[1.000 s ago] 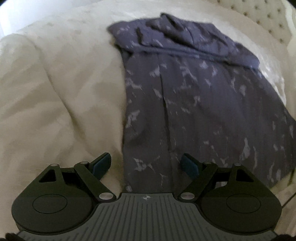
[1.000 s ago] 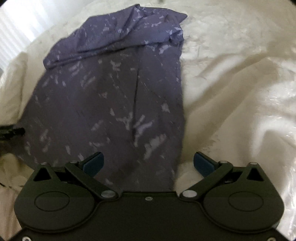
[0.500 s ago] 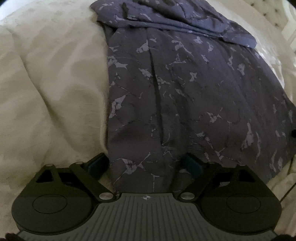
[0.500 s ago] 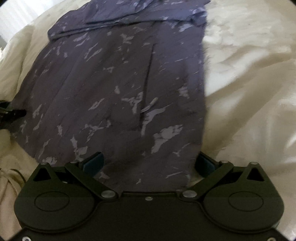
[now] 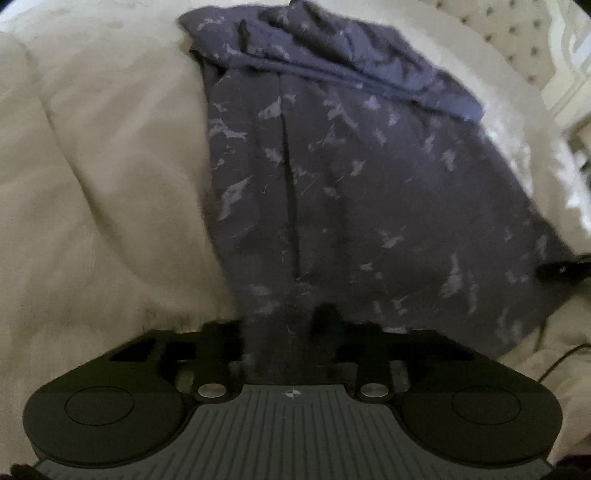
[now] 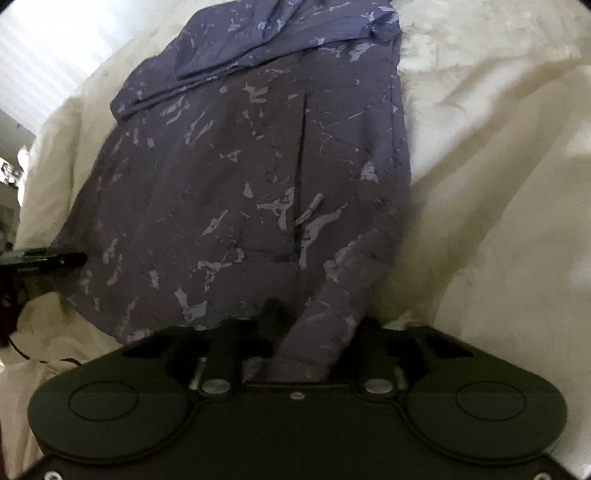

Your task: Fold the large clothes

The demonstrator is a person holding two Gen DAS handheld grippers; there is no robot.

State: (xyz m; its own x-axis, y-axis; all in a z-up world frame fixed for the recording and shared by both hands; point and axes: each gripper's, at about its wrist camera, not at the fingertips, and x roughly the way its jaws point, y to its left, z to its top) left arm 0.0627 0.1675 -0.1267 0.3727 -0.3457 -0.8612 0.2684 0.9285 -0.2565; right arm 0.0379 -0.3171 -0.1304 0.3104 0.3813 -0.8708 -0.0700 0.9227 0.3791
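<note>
A large dark purple garment with pale marbled marks lies spread on a cream bed; its far end is folded over. My left gripper is shut on the near left corner of its hem. My right gripper is shut on the near right corner of the garment, which bunches between the fingers. The right gripper's tip shows at the right edge of the left wrist view, and the left gripper's tip at the left edge of the right wrist view.
The cream duvet spreads wide to the left of the garment and, in the right wrist view, to its right. A tufted headboard stands at the far right. A thin dark cable lies near the bed's edge.
Both grippers have closed from open onto the garment's near hem corners. The cloth now bunches between the fingers and its near edge has lifted slightly.
</note>
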